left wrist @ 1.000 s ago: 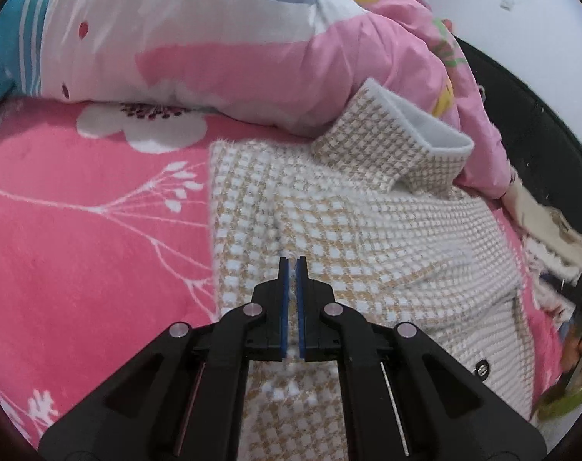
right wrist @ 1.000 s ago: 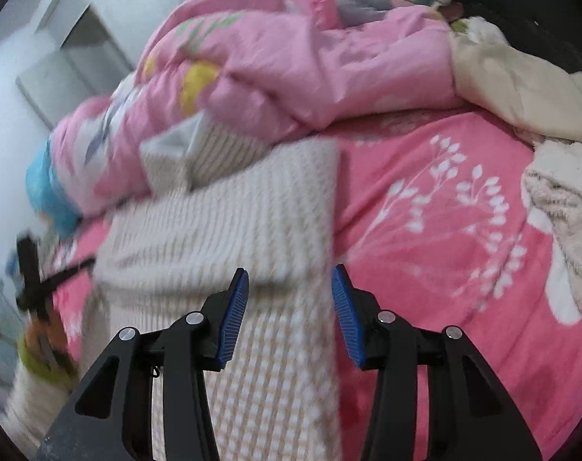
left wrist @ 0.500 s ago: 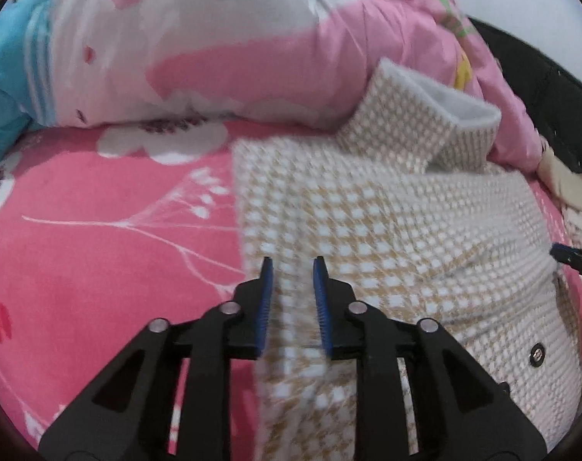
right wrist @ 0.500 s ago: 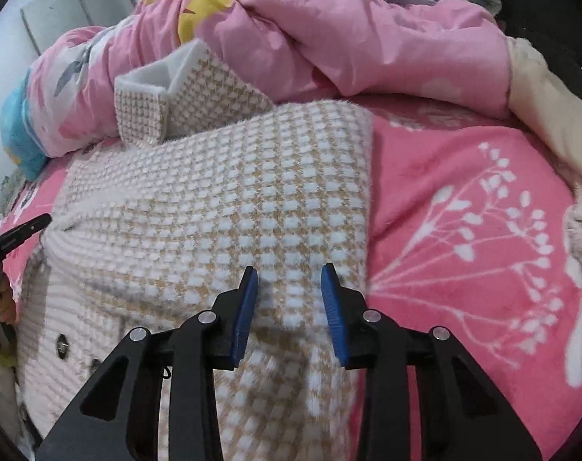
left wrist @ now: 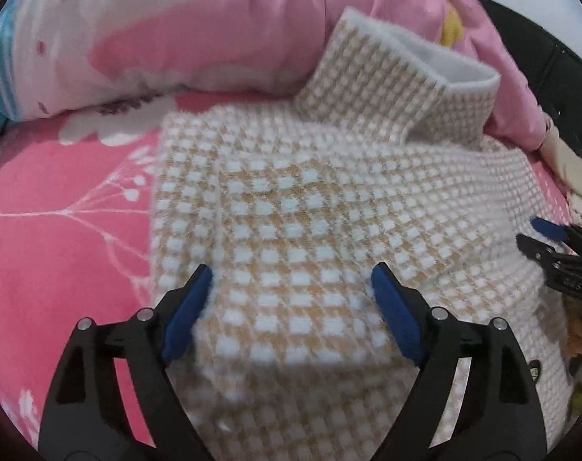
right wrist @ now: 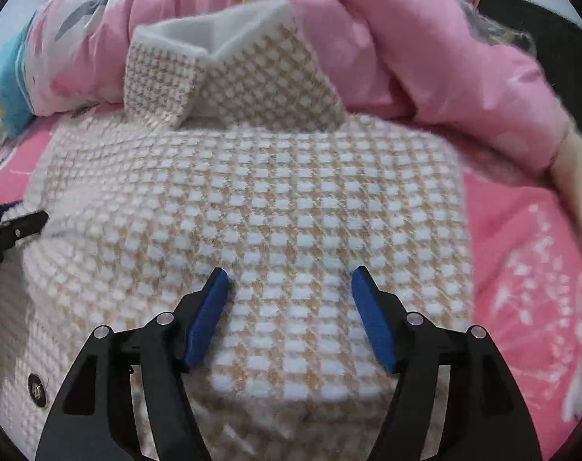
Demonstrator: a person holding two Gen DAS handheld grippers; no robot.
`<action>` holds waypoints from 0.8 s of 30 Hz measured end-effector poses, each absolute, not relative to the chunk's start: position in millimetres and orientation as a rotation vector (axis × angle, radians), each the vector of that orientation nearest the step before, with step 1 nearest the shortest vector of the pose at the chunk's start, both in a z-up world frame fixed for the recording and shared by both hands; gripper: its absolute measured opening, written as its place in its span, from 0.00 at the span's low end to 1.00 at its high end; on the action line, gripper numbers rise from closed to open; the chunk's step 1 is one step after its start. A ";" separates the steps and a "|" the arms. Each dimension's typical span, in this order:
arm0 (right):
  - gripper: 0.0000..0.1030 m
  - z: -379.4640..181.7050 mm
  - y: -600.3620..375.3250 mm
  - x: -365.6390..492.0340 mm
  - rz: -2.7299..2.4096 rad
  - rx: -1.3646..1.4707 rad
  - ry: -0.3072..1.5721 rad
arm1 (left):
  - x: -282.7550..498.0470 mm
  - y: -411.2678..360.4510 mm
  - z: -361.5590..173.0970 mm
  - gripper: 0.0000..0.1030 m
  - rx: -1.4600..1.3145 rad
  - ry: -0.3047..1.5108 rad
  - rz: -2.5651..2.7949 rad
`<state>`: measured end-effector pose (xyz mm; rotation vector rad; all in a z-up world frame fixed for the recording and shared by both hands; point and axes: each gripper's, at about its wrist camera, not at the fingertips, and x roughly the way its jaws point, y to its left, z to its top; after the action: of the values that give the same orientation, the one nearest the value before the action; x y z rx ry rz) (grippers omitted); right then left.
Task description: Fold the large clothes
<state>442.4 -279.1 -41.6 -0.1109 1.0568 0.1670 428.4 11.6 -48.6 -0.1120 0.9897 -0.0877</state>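
A tan-and-white checked fleece jacket (left wrist: 310, 211) (right wrist: 252, 199) lies on the pink bed, sleeves folded over its front, collar (left wrist: 398, 73) (right wrist: 221, 42) raised at the far end. My left gripper (left wrist: 291, 280) hovers over the folded left sleeve, its jaws opening wide; the sleeve cloth lies between the blue pads without being pinched. Over the folded right sleeve, my right gripper (right wrist: 289, 282) also has its jaws opening, with cloth below and nothing gripped. Each gripper's tip shows at the edge of the other view.
A pink flowered sheet (left wrist: 60, 230) (right wrist: 521, 261) covers the bed. A bunched pink quilt (left wrist: 214, 30) (right wrist: 425, 46) lies right behind the collar. Cream clothes (left wrist: 571, 161) sit at the bed's right edge. A dark snap button (right wrist: 37, 388) shows on the jacket front.
The left gripper went from shut to wide open and slid closer over the left sleeve. The right gripper narrowed, then opened again while swinging left across the jacket and dropping lower.
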 end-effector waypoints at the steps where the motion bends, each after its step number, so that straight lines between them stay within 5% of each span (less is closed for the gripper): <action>1: 0.63 -30.2 -281.3 432.6 0.172 -0.095 1.052 | 420.8 12.2 -39.6 0.79 -0.109 0.990 -0.089; 10: 0.84 38.0 -301.5 241.4 0.264 -0.085 0.922 | 272.2 26.5 30.8 0.85 0.071 0.839 -0.102; 20: 0.85 -60.4 -318.4 105.6 0.093 -0.126 1.080 | 100.7 43.7 -33.0 0.86 -0.006 0.865 -0.029; 24: 0.85 -51.7 -319.6 86.5 0.110 -0.146 1.044 | 66.9 56.3 -57.4 0.86 -0.091 0.929 -0.009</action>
<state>86.5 -319.6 -51.7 -0.1463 1.0440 0.1101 66.9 56.3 -57.4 -0.0914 0.9291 -0.0093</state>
